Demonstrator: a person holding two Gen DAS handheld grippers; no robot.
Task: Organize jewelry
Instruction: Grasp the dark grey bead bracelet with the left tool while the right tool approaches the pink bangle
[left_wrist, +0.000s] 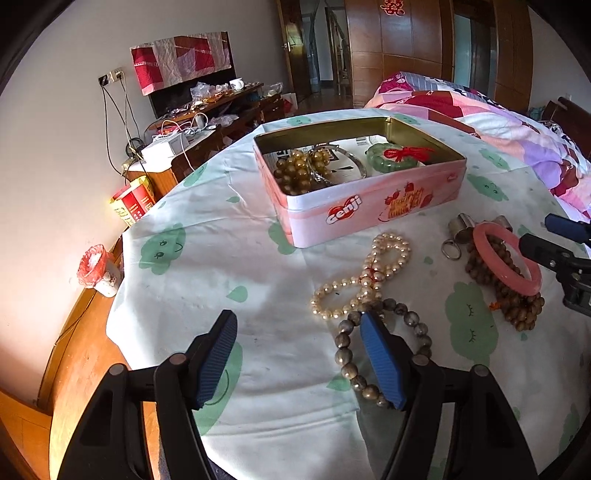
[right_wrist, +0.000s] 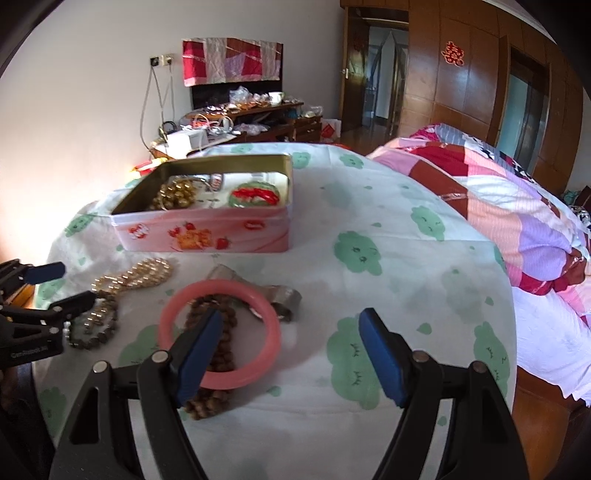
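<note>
A pink tin box (left_wrist: 369, 206) stands open on the table and holds amber beads (left_wrist: 295, 170), silver bangles (left_wrist: 343, 162) and a green bangle with red string (left_wrist: 395, 155). On the cloth lie a pearl necklace (left_wrist: 369, 273), a grey bead bracelet (left_wrist: 384, 350), a pink bangle (right_wrist: 218, 332) over brown beads (right_wrist: 221, 354), and metal clips (right_wrist: 284, 295). My left gripper (left_wrist: 299, 321) is open, its right finger over the grey bracelet. My right gripper (right_wrist: 291, 321) is open, its left finger inside the pink bangle. The tin also shows in the right wrist view (right_wrist: 207, 229).
The table carries a white cloth with green clouds (left_wrist: 221, 280). A bed with a pink patchwork quilt (right_wrist: 517, 206) lies to the right. A cluttered wooden desk (left_wrist: 207, 118) stands behind the table. A cup with red plastic (left_wrist: 99, 269) sits at the left edge.
</note>
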